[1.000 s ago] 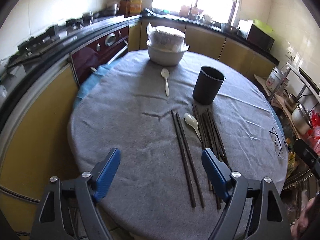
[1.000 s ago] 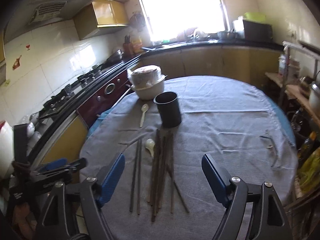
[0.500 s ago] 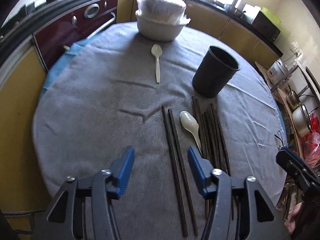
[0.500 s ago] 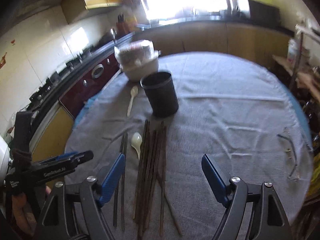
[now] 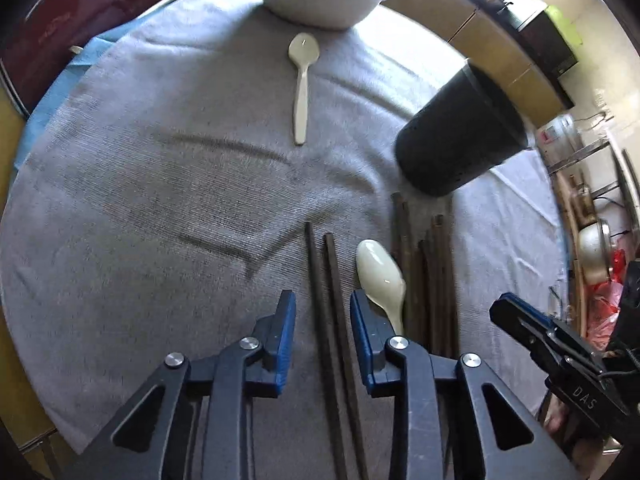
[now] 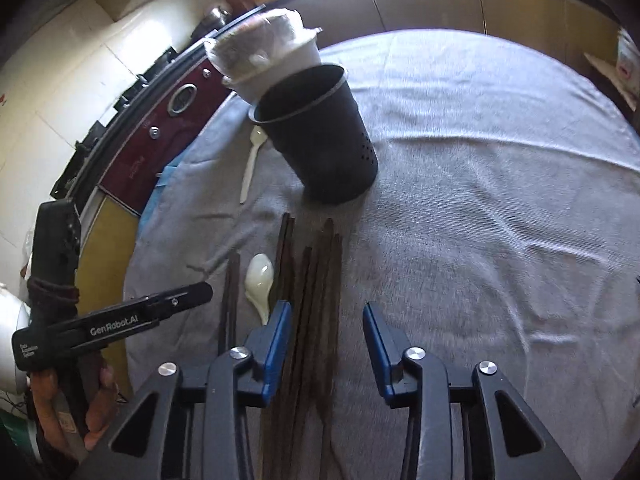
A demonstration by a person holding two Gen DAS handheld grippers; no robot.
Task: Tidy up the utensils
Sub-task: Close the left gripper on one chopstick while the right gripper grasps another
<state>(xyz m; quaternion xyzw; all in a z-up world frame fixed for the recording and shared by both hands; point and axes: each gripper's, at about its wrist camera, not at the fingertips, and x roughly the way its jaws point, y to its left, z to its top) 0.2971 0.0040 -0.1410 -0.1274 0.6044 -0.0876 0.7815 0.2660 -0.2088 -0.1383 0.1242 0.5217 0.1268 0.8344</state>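
Nothing is in the black utensil holder (image 5: 460,136) at two o'clock yet: my left gripper (image 5: 322,312) is closing around the loose chopstick pair (image 5: 328,280), my right gripper (image 6: 326,328) around the chopstick bundle (image 6: 316,280), neither pinching, both spoons (image 5: 380,276) (image 5: 302,80) untouched.

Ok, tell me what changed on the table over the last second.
Both tongs came down toward the chopsticks with their jaws closing. The left tongs now straddle the separate pair of chopsticks; the right tongs straddle the bigger bundle. Neither grips yet. The two spoons, black holder, covered bowl and all chopsticks lie as before.
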